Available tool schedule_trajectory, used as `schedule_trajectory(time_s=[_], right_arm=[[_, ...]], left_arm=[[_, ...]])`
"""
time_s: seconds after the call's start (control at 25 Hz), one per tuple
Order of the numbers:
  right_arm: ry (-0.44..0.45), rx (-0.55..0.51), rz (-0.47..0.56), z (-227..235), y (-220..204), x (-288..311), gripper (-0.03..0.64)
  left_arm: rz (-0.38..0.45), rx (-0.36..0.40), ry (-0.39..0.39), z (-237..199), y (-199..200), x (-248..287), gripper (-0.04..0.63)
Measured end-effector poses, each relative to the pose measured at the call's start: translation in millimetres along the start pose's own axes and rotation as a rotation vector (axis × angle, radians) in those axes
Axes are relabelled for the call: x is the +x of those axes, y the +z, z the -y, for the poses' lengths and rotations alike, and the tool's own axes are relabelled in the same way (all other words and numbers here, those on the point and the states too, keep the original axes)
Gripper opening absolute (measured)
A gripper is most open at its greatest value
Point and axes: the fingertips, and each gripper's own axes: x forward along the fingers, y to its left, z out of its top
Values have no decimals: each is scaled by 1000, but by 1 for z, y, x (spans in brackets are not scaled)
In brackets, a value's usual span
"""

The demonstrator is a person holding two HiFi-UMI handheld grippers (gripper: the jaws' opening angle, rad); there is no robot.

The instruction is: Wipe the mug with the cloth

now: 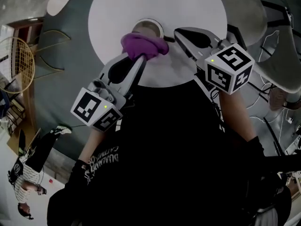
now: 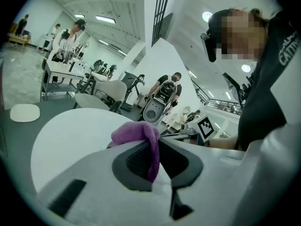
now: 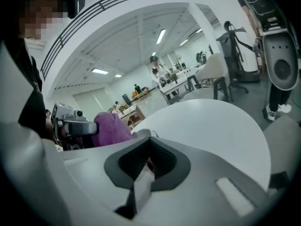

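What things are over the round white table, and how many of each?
mug: 1
purple cloth: 1
grippers, the left gripper and the right gripper: 2
total: 4

Round white table (image 1: 197, 13) on grey floor (image 1: 70, 91), strip lights (image 2: 106, 19) overhead.

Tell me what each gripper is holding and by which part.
Left gripper pinches the purple cloth by a fold. Right gripper is shut beside the mug; whether it grips the mug cannot be told.
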Motion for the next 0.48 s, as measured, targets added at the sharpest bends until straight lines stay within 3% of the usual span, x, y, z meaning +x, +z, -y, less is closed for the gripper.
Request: schedule_trajectory(time_s=[0.16,0.28,0.48], right_arm=[[87,-73,-38,-11,-6,-1,9],[144,-67,-49,-12,-15,-2,75],[175,-128,-101,-2,-33,3,102]], left_arm=[[10,1,59,9,-13,1,37],[16,14,94,19,-21,2,37],[32,2,169,25,-33,-2,37]])
